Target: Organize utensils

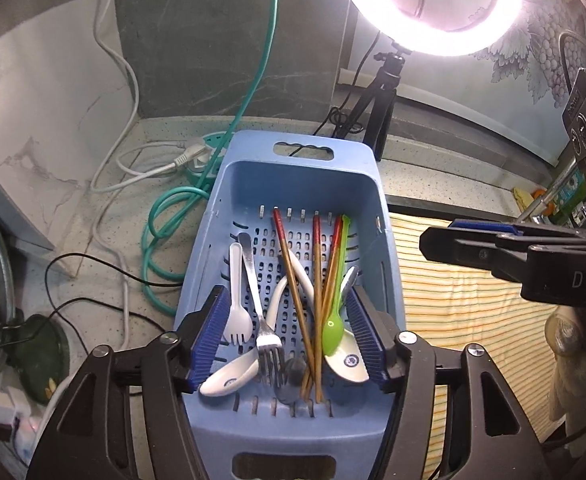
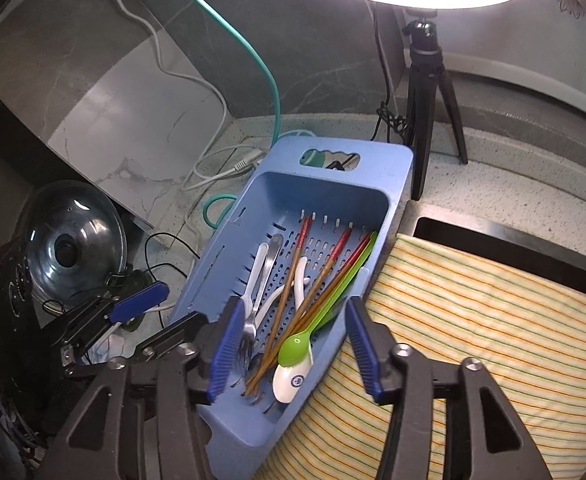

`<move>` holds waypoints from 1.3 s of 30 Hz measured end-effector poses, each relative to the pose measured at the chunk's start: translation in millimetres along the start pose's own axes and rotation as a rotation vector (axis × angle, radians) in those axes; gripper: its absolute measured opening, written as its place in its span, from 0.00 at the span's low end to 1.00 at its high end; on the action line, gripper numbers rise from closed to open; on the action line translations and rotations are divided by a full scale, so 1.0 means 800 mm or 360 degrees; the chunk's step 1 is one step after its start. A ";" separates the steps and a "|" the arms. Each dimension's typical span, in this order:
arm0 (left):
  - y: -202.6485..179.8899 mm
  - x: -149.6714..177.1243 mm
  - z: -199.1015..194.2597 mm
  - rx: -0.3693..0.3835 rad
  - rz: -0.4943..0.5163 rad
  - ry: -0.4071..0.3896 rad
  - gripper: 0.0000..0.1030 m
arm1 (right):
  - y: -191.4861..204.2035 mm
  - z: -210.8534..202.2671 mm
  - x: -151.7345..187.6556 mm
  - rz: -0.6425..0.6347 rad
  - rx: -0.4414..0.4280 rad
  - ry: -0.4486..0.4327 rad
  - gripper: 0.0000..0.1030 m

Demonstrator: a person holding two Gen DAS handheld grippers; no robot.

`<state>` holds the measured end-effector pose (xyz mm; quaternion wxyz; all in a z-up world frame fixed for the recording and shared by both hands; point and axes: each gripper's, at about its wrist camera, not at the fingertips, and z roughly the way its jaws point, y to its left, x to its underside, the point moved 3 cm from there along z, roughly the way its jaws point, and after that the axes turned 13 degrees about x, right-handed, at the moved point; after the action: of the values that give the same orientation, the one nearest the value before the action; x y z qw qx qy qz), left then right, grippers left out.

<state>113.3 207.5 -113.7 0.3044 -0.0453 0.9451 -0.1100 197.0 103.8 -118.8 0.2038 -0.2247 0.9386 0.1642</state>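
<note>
Counter (image 1: 433, 168) bears basket (image 1: 293, 184), striped cloth (image 1: 473, 300)

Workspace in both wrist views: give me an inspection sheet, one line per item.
Surface: speckled countertop; striped cloth to the right of the basket.
Job's things: blue basket holds chopsticks, metal fork, white plastic fork, green spoon, white ceramic spoons.
Clutter: glass pot lid.
Grippers: left claw and right claw both open, empty, above the basket.
Cables: teal hose, white cord, thin black wire.
Surroundings: ring light on tripod.
</note>
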 end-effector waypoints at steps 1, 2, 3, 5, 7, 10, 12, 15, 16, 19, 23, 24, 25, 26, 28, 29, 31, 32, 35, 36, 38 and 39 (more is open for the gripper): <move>-0.005 0.003 -0.005 -0.0013 0.0009 -0.0012 0.59 | -0.002 -0.005 0.002 -0.0021 0.0015 -0.0021 0.49; -0.009 0.005 -0.010 -0.0017 0.0012 -0.0020 0.59 | -0.003 -0.009 0.003 -0.0045 0.0031 -0.0037 0.49; -0.013 0.006 -0.014 -0.0019 0.0014 -0.0028 0.60 | -0.006 -0.014 0.004 -0.0069 0.0042 -0.0052 0.49; -0.021 0.011 -0.024 -0.0028 0.0009 -0.0050 0.64 | -0.011 -0.025 0.008 -0.0101 0.0050 -0.0076 0.49; -0.027 0.015 -0.035 -0.0037 0.0002 -0.0075 0.66 | -0.017 -0.036 0.012 -0.0114 0.0051 -0.0101 0.50; -0.041 0.020 -0.053 -0.0055 -0.0003 -0.0125 0.67 | -0.025 -0.054 0.019 -0.0133 0.0052 -0.0148 0.51; -0.049 0.022 -0.062 -0.0073 -0.0009 -0.0159 0.71 | -0.026 -0.065 0.023 -0.0155 0.0065 -0.0181 0.53; -0.061 0.027 -0.076 -0.0088 -0.0036 -0.0214 0.73 | -0.028 -0.083 0.029 -0.0175 0.0078 -0.0249 0.61; -0.064 0.029 -0.081 -0.0083 -0.0051 -0.0236 0.73 | -0.029 -0.089 0.032 -0.0185 0.0088 -0.0273 0.61; -0.072 0.034 -0.092 -0.0065 -0.0095 -0.0270 0.73 | -0.029 -0.109 0.041 -0.0233 0.0122 -0.0337 0.63; -0.077 0.043 -0.103 -0.0108 -0.0113 -0.0267 0.73 | -0.036 -0.132 0.051 -0.0217 0.0111 -0.0382 0.72; -0.078 0.046 -0.106 -0.0118 -0.0123 -0.0270 0.73 | -0.039 -0.137 0.053 -0.0199 0.0106 -0.0387 0.73; -0.079 0.049 -0.110 -0.0119 -0.0137 -0.0274 0.73 | -0.041 -0.141 0.055 -0.0184 0.0099 -0.0392 0.74; -0.079 0.052 -0.113 -0.0118 -0.0154 -0.0279 0.73 | -0.043 -0.144 0.056 -0.0174 0.0095 -0.0395 0.74; -0.080 0.055 -0.117 -0.0129 -0.0171 -0.0287 0.73 | -0.046 -0.148 0.057 -0.0169 0.0097 -0.0400 0.75; -0.081 0.057 -0.118 -0.0141 -0.0173 -0.0289 0.73 | -0.048 -0.150 0.058 -0.0174 0.0107 -0.0406 0.75; -0.083 0.059 -0.121 -0.0153 -0.0175 -0.0294 0.74 | -0.048 -0.152 0.059 -0.0201 0.0133 -0.0417 0.75; -0.084 0.059 -0.122 -0.0157 -0.0177 -0.0295 0.74 | -0.047 -0.153 0.060 -0.0220 0.0147 -0.0419 0.75; -0.086 0.059 -0.125 -0.0165 -0.0181 -0.0302 0.75 | -0.048 -0.153 0.062 -0.0225 0.0152 -0.0418 0.75; -0.087 0.059 -0.125 -0.0165 -0.0177 -0.0305 0.75 | -0.049 -0.153 0.062 -0.0218 0.0146 -0.0415 0.75; -0.090 0.059 -0.126 -0.0176 -0.0170 -0.0308 0.75 | -0.050 -0.154 0.063 -0.0213 0.0136 -0.0410 0.75; -0.090 0.059 -0.126 -0.0180 -0.0167 -0.0308 0.75 | -0.050 -0.154 0.063 -0.0217 0.0139 -0.0410 0.75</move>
<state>17.4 148.2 -43.8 0.3849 -0.1223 0.9123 -0.0676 137.4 2.9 -44.1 0.3430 -0.2559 0.8934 0.1365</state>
